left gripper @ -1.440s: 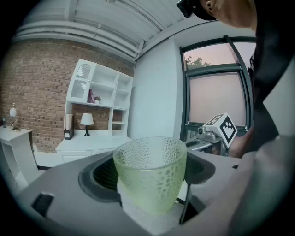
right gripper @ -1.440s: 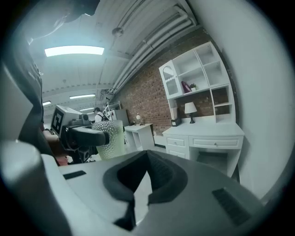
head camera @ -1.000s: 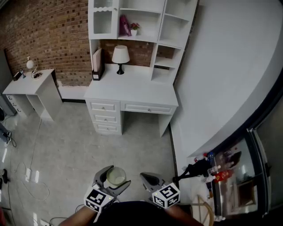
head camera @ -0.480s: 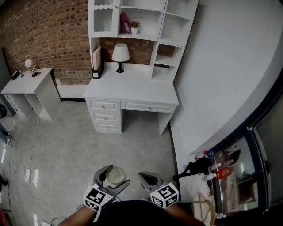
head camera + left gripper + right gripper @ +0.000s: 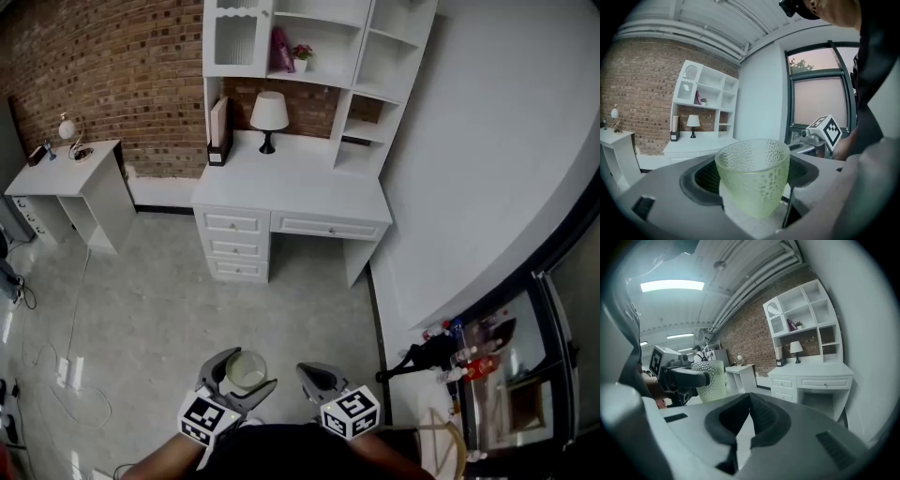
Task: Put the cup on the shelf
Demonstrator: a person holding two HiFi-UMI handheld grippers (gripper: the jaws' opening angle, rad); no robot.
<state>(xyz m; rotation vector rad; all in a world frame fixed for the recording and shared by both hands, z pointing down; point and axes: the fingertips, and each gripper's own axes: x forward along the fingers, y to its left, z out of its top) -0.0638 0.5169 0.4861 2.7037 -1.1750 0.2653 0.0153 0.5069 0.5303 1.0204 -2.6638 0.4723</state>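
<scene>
Head view: forearms [image 5: 165, 466] cut off below.
Left gripper [image 5: 242, 374]: clamped on cup [image 5: 753, 178].
Right gripper [image 5: 750, 427]: jaws together.
Ahead: desk [image 5: 291, 187], shelf [image 5: 375, 66].

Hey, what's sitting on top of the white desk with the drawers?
A lamp with a white shade and, left of it, an upright file holder stand on the desk. The shelf unit sits along the back and right, covering the desktop beneath it.

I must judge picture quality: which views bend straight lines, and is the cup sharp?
Head view: fisheye, the white wall curves. Left gripper view: dark round border, cup sharp, dimples clear. Right gripper view: strong fisheye, ceiling light glares.
</scene>
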